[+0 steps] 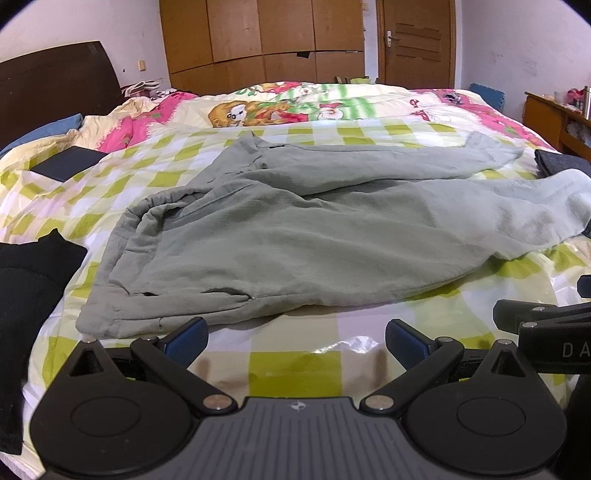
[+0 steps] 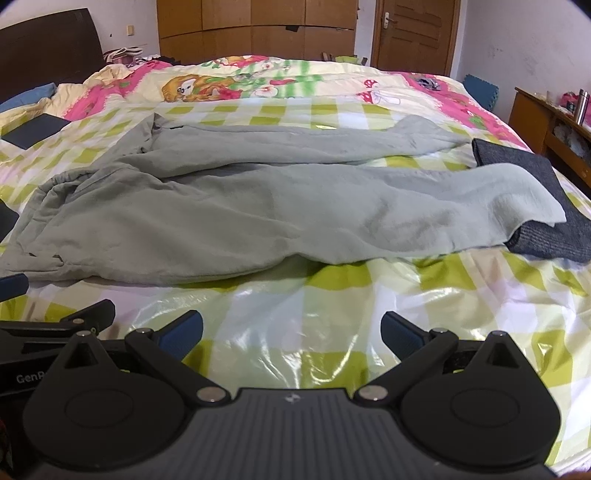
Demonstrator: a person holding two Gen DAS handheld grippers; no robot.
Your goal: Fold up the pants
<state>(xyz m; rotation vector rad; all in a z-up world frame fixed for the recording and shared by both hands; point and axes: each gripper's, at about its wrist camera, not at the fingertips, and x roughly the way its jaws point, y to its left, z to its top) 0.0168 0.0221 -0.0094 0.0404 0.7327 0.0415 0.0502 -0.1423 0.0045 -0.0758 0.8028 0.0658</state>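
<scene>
Left of the left gripper [image 1: 295, 341], a black garment [image 1: 29, 291] lay on the checked plastic sheet [image 1: 295, 362] that covered the bed, well clear of the fingers. Further ahead and to the left of that gripper, a dark flat object [image 1: 68, 162] rested on the sheet near the dark headboard [image 1: 55, 81]. The left gripper's jaws stood wide apart with nothing between them, the blue pads [image 1: 188, 339] hovering over bare sheet. The green-grey pants [image 1: 277, 236] lay spread directly ahead of it, unfolded and rumpled, the waistband end ahead and to its left, just beyond the left pad; the two legs ran off to the right. The right gripper [image 2: 291, 332] sat beside the left one, its jaws likewise wide apart and empty over the sheet. The pants [image 2: 221, 214] lay ahead of it, apart from the fingers [image 2: 400, 330], not touched. Ahead and to its right, the near leg's hem rested on top of a dark grey folded cloth [image 2: 554, 206]. A cartoon-print quilt [image 2: 258, 85] lay beyond the pants, then a wooden wardrobe [image 2: 258, 26] and door [image 2: 413, 33]. A wooden shelf [image 2: 546, 122] stood at far right
</scene>
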